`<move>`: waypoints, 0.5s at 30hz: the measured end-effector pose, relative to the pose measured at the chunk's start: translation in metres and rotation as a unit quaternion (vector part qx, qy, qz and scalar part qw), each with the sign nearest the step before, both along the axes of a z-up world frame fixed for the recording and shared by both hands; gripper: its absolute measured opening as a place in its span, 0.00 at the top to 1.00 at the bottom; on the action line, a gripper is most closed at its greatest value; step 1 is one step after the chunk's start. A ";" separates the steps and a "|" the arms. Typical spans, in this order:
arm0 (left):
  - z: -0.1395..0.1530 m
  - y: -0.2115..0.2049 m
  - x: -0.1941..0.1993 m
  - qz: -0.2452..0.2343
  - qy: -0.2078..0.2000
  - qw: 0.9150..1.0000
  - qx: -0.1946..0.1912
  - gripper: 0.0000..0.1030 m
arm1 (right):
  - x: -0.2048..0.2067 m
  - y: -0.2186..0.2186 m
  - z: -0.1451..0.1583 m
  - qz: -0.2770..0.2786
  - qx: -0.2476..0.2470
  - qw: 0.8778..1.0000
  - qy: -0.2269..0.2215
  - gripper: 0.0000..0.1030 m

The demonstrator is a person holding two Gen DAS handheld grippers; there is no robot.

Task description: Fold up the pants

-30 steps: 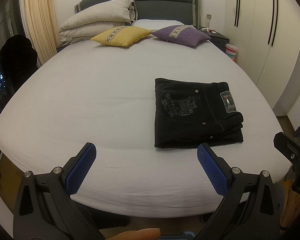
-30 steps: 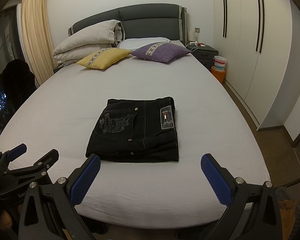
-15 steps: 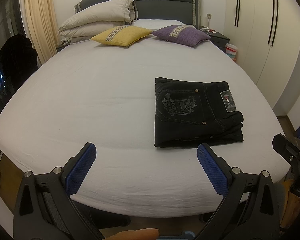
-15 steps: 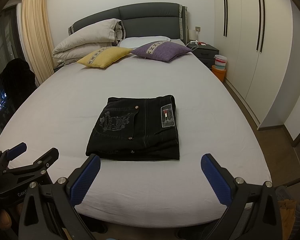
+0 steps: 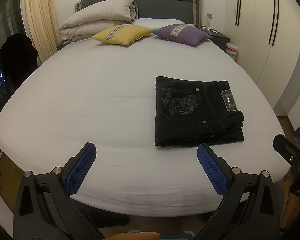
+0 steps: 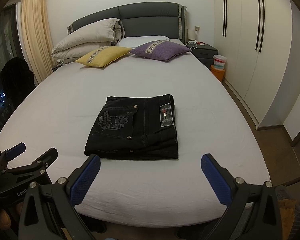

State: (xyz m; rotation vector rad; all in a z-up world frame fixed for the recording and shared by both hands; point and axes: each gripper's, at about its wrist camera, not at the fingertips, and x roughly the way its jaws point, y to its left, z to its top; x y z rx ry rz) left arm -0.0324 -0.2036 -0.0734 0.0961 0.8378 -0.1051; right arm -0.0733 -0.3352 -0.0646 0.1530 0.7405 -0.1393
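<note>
At the far left a dark garment (image 6: 15, 76) hangs beside the cream curtain (image 6: 35, 38). On the bed (image 6: 130, 84), near the grey headboard (image 6: 150, 20), a folded beige duvet (image 6: 88, 38) is stacked at the left, with a yellow cushion (image 6: 104, 57) in front of it and a purple cushion (image 6: 160, 50) just beside that to the right. The left gripper (image 5: 146, 156) is held over the bed's near edge with its blue-padded fingers (image 5: 81, 170) spread wide and released, nothing between them. The black pants (image 6: 134, 127) lie folded into a compact rectangle on the sheet, back pocket and waistband patch facing up, right of centre in the left wrist view and nearly centred in the right wrist view. The right gripper (image 6: 150, 166) sits just short of the pants' near edge, its fingers (image 6: 217, 180) likewise wide apart and empty, touching nothing. Right of the bed stands a dark nightstand (image 6: 205, 52) with small items on top, too small to identify. Below it on the floor an orange tub (image 6: 218, 73) carries a striped bucket (image 6: 220, 61) with a pale lid; their contents cannot be seen. White wardrobe doors (image 6: 250, 40) fill the right wall.
</note>
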 end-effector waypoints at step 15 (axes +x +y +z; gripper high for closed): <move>0.000 0.002 -0.002 -0.004 -0.004 1.000 0.000 0.00 | -0.004 0.000 -0.002 0.000 0.000 1.000 0.003 0.00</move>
